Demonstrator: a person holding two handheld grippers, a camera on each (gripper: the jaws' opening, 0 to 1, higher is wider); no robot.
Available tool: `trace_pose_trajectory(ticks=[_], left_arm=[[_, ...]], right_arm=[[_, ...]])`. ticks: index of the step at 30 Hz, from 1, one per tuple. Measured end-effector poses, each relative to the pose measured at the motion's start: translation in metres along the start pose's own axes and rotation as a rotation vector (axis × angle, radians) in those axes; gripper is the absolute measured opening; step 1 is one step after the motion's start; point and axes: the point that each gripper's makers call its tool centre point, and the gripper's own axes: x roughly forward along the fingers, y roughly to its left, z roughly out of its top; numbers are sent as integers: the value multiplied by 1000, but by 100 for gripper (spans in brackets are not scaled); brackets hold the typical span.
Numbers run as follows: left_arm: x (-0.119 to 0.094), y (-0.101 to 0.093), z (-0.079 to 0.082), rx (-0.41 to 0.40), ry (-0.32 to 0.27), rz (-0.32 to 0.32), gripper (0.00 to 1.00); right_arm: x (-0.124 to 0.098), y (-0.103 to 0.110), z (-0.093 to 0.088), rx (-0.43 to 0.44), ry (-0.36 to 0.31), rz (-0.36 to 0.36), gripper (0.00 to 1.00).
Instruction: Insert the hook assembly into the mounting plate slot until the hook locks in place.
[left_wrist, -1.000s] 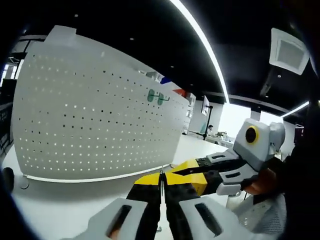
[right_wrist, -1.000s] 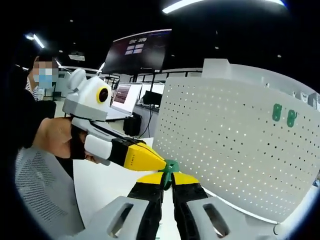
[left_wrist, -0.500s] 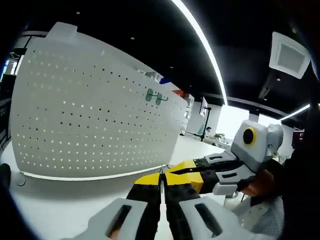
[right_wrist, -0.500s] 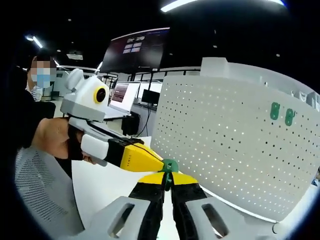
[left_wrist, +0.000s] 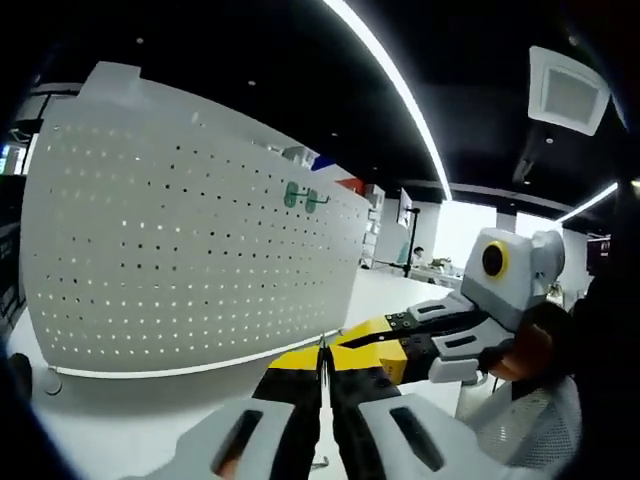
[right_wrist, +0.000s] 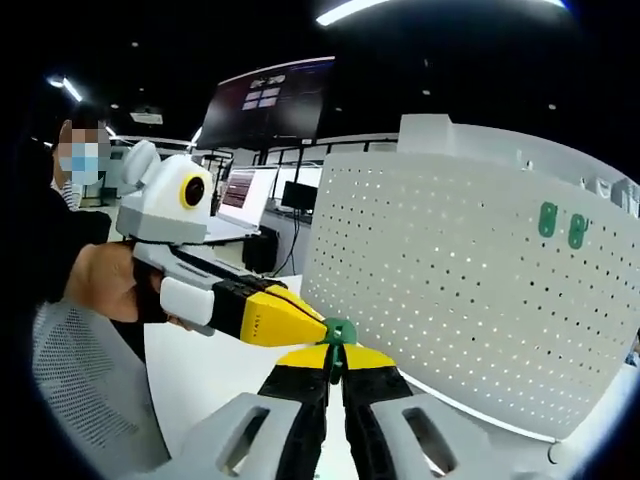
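Note:
The white perforated mounting plate (left_wrist: 190, 260) stands upright on the table, with two green hook pieces (left_wrist: 300, 197) fixed near its top. In the right gripper view the same plate (right_wrist: 470, 290) fills the right side, and the green pieces (right_wrist: 560, 222) sit high on it. My right gripper (right_wrist: 335, 352) is shut on the small green part of the hook assembly (right_wrist: 339, 331). My left gripper (right_wrist: 290, 320) comes in from the left, its yellow tip touching that green part. In the left gripper view my left gripper (left_wrist: 322, 352) is shut on a thin dark wire, tip to tip with my right gripper (left_wrist: 385, 345).
The white table (right_wrist: 200, 375) runs under and in front of the plate. A person (right_wrist: 70, 250) holding the left gripper is at the left. Monitors (right_wrist: 270, 100) and desks stand behind. A mesh chair back (right_wrist: 80, 400) is at the lower left.
Both views have shifted slightly with the hands. The two grippers stay tip to tip with the same holds, in front of the plate.

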Motion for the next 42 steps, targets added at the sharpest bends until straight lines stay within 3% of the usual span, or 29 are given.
trace_pose_trajectory(ticks=[4,10,17,26,31,36,42], left_arm=[[0,10,1,5,-2,45,18],[-4,14,3,6,-13,64,23],[-5,22,6,21,-27,115,45],[-2,26,-2,61,8,149,64],[-1,26,-6,87,30,153,68],[-1,26,-9,103,44,152,69],[1,24,-12,95,55,140,67]], right_arm=[[0,0,-1,-12,4,-2,1],[-1,-6,0,-7,2,-20,1],[-4,-15,-2,3,2,-45,1],[-12,-38,-1,56,-18,-109,1],[-17,-49,2,74,-30,-140,1],[-28,-77,14,69,-56,-207,1],[-45,-137,35,38,-89,-334,1]])
